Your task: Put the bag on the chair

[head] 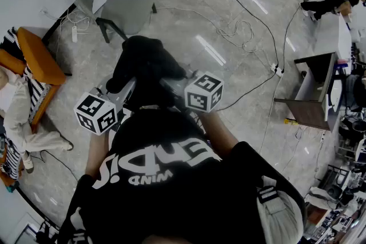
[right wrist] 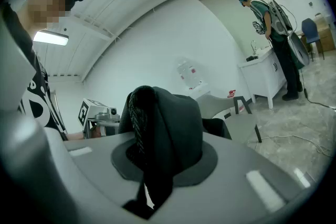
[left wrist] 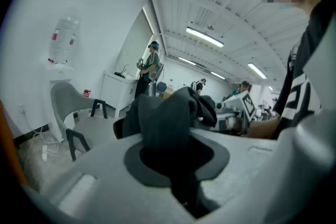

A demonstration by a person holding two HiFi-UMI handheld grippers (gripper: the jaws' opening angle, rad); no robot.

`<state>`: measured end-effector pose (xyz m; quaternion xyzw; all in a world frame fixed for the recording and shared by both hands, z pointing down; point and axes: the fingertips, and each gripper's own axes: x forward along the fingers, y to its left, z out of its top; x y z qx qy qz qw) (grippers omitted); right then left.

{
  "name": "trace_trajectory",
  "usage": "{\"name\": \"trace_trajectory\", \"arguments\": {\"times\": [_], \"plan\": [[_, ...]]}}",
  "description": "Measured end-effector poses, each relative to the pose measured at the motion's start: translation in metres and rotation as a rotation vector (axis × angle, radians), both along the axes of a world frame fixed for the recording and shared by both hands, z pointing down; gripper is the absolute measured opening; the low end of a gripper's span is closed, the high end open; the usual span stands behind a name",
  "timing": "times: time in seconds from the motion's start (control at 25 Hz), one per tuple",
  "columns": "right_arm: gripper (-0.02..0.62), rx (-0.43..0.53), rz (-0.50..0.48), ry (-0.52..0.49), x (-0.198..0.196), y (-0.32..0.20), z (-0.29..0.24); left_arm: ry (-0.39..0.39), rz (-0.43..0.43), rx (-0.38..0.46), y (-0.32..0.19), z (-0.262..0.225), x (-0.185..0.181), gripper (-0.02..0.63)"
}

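A black fabric bag (head: 146,68) hangs in the air between my two grippers, a short way in front of the grey chair (head: 123,3). My left gripper (head: 123,94) is shut on a fold of the bag (left wrist: 168,123). The right gripper (head: 174,88) is shut on another part of the bag (right wrist: 168,128), with a braided strap beside the cloth. The grey chair (left wrist: 79,113) stands on dark legs ahead and to the left; in the right gripper view the chair (right wrist: 236,118) shows behind the bag. Its seat has nothing on it.
An orange armchair (head: 37,57) with a seated person (head: 20,117) is at the left. Cables (head: 240,28) trail over the marble floor to a power strip (head: 278,70). A dark desk (head: 317,91) stands right. A person (left wrist: 149,68) stands by a white counter (left wrist: 118,89).
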<state>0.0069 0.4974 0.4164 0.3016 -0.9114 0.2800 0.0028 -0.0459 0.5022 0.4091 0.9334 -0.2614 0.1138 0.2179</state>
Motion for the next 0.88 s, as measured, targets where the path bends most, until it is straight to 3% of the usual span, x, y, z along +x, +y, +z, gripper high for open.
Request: {"name": "trace_trajectory", "arguments": {"times": [0.88], "plan": [[0.066,-0.027,0.106,-0.016,-0.053,-0.029,0.002,0.002,0.047,-0.009,-0.028,0.003,-0.051,0.063]]}}
